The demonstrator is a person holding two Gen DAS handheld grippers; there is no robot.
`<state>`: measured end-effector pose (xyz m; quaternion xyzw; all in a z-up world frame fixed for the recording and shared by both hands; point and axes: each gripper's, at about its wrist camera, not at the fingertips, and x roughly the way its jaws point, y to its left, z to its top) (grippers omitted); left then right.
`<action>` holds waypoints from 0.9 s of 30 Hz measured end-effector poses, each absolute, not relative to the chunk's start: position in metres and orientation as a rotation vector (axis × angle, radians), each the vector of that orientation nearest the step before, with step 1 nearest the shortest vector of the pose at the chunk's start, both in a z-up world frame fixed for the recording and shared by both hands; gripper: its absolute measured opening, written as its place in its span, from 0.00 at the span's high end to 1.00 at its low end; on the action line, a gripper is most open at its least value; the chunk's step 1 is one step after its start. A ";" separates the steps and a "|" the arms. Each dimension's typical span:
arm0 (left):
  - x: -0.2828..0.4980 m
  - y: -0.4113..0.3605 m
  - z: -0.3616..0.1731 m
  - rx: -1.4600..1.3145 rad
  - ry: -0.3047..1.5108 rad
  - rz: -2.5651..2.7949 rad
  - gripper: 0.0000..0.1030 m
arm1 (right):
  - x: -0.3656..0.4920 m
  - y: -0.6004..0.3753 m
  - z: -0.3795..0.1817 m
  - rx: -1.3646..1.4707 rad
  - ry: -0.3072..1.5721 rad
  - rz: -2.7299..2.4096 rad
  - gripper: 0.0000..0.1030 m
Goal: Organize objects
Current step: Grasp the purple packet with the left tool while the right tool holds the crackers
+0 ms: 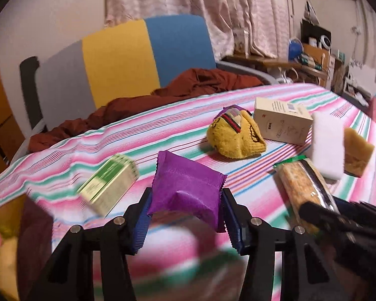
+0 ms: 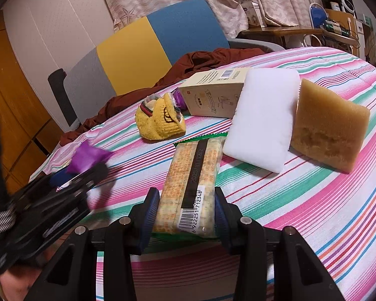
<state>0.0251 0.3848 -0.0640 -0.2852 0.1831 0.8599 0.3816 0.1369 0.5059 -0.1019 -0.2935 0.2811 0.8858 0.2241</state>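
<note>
Left gripper [image 1: 185, 210]: clamped on purple packet [image 1: 188, 188]. Right gripper [image 2: 186, 213]: clamped on cracker pack [image 2: 190, 185]. Left loose on striped cloth [image 2: 313, 200]: sock [image 2: 160, 120] at 11 o'clock, box [image 2: 213, 95] at 12, white sponge [image 2: 263, 118] and tan sponge [image 2: 328, 128] at 1. Sorting judged barely begun.

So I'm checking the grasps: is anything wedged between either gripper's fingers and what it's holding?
Nothing visible. The left gripper clamps the purple packet directly, and the right gripper clamps the cracker pack directly, fingers against the wrappers.
</note>
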 end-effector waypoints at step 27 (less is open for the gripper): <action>0.081 0.252 -0.048 -0.695 0.212 2.256 0.48 | 0.146 0.419 -0.087 -0.847 0.675 2.590 0.62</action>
